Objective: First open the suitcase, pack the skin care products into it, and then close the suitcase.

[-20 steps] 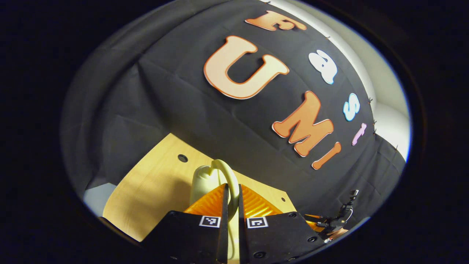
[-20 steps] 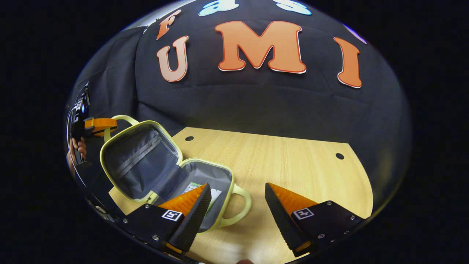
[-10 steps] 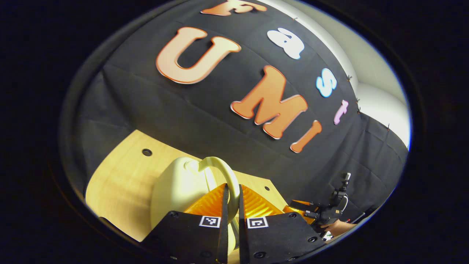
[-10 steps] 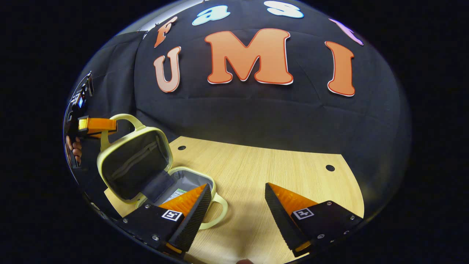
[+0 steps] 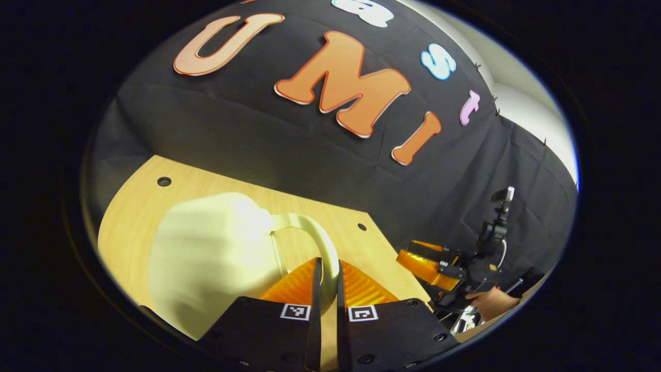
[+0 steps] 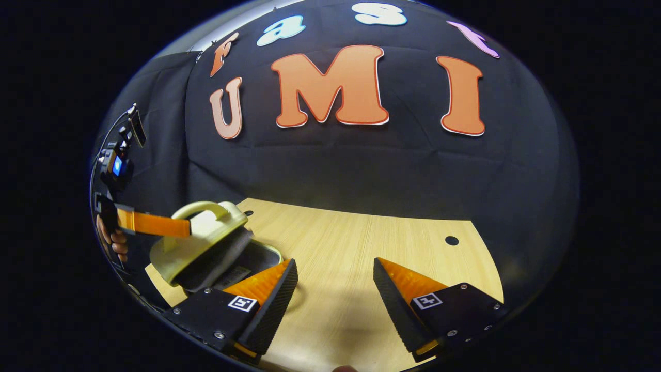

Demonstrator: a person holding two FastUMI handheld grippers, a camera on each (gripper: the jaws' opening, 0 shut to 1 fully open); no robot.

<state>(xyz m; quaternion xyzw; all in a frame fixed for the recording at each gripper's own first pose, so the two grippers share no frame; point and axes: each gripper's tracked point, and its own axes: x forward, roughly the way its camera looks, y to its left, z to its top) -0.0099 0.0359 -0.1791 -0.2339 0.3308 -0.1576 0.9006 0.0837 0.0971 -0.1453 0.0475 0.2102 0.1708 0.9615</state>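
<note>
The small pale yellow-green suitcase lies on the wooden table (image 6: pixel 361 248). Its lid (image 6: pixel 204 240) is tilted low over the base (image 6: pixel 266 253), leaving a dark gap through which the packed contents hardly show. My left gripper (image 5: pixel 327 263) is shut on the lid's curved handle (image 5: pixel 304 223), and the lid's blurred outer shell (image 5: pixel 206 263) spreads to the left of the fingers. In the right gripper view this left gripper (image 6: pixel 183 227) reaches in from the left to the handle (image 6: pixel 201 208). My right gripper (image 6: pixel 335 294) stands open over the bare table, right of the case and holding nothing.
The table has small round holes (image 6: pixel 452 241) near its back corners. The black cloth wall rises close behind the table. In the left gripper view the right gripper (image 5: pixel 428 263) and the hand (image 5: pixel 488 302) holding it hang off the table's right edge.
My left gripper has swung the lid by its handle from upright and wide open down to a low tilt over the base. The right gripper stayed open and hardly moved.
</note>
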